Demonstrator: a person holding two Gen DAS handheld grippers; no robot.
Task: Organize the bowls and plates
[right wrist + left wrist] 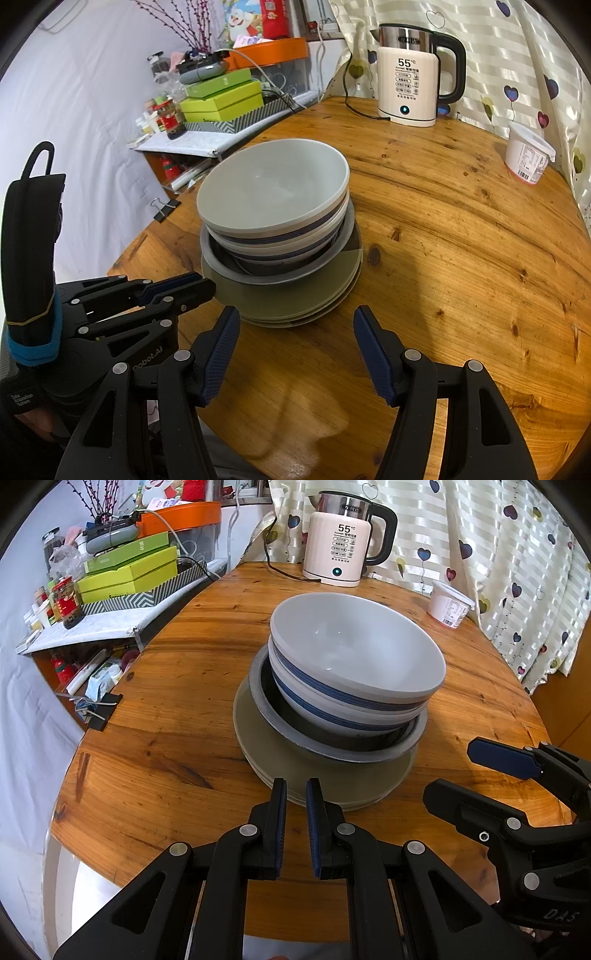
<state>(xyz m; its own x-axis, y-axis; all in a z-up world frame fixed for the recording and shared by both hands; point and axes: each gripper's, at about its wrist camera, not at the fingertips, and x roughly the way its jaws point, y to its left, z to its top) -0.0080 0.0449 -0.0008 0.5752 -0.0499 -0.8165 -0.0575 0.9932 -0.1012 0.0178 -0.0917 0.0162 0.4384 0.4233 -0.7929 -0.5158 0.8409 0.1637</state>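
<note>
The left tongs (296,792) hang with their blue pads almost together and nothing between them, just short of the near rim of the plates (332,775); the right tongs (293,325) stand well apart, also empty, with the same plate rim showing in the gap beyond their tips. Neither touches the crockery. The task's things are already gathered into one stack toward the middle of the round wooden surface (461,240): several olive-grey plates at the bottom, a shallow dark bowl with a grey rim (280,723) on them, and two blue-banded white bowls (354,653) nested on top. The stack looks close to finished, so the risk from here is mostly of undoing it. The upper bowls appear to sit off-centre and slightly tilted in the dark bowl, so a nudge from either tongs on the plate rim, or a lift taken on one side only, could tip them out or slide the whole pile. The glazed rims are probably slick under narrow pads, and a pinch on one plate edge could slip. Farther off, an electric kettle (410,77) with its cord stands near the far edge and a white tub (526,158) at the far right edge; a wide sweep could catch either one.
</note>
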